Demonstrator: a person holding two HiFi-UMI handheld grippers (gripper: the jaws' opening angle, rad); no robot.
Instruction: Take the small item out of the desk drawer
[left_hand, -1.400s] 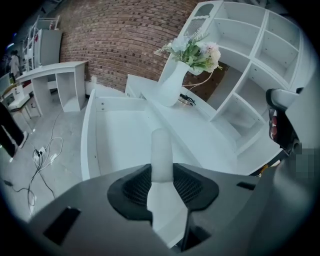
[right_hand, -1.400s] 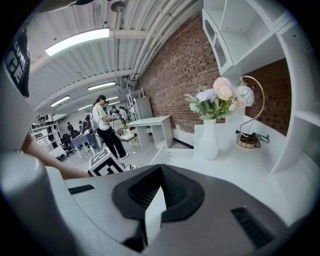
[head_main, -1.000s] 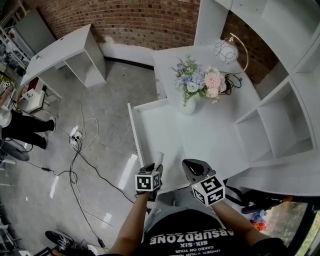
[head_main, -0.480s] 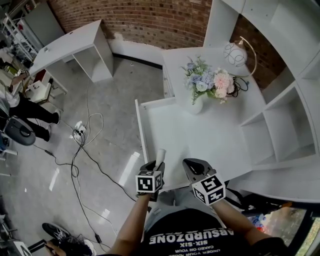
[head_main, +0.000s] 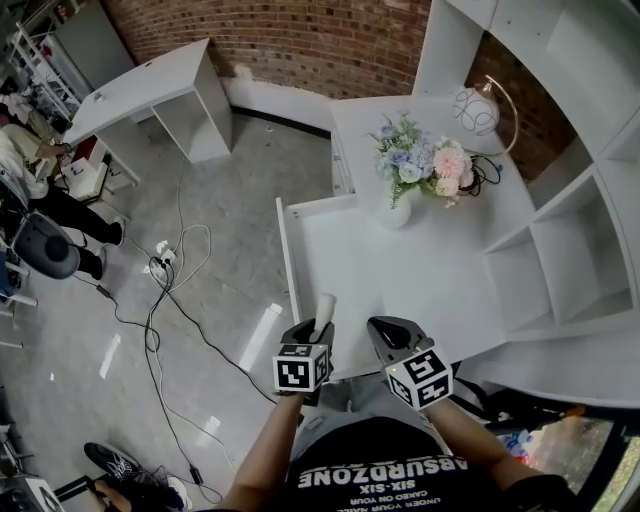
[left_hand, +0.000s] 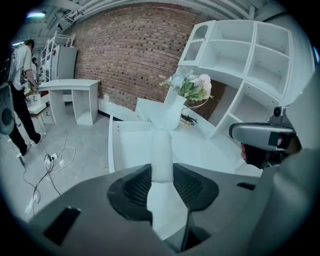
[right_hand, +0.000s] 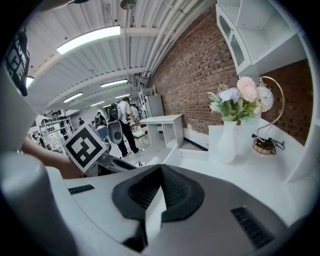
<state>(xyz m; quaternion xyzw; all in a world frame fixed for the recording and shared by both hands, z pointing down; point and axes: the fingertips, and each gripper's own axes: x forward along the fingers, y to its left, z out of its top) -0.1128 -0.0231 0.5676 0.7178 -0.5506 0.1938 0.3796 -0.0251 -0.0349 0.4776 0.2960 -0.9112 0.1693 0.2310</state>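
A small white cylinder (head_main: 325, 307) stands up between the jaws of my left gripper (head_main: 320, 332), which is shut on it, above the near end of the open desk drawer (head_main: 286, 258). In the left gripper view the cylinder (left_hand: 161, 154) sticks out past the black pads (left_hand: 132, 186) of that gripper (left_hand: 162, 181). My right gripper (head_main: 384, 336) hovers just to the right over the near desk edge. In the right gripper view its jaws are shut with nothing between them (right_hand: 159, 192).
A white vase of flowers (head_main: 404, 203) and a gold arc lamp (head_main: 480, 108) stand on the white desk top (head_main: 450, 270). Open shelves (head_main: 560, 260) rise at the right. Cables (head_main: 160, 290) lie on the grey floor at the left, with a second white desk (head_main: 150, 90) and a seated person (head_main: 40, 190) beyond.
The head view has drifted, so the desk sits a little further right. Both grippers keep their places and the left still holds the white cylinder.
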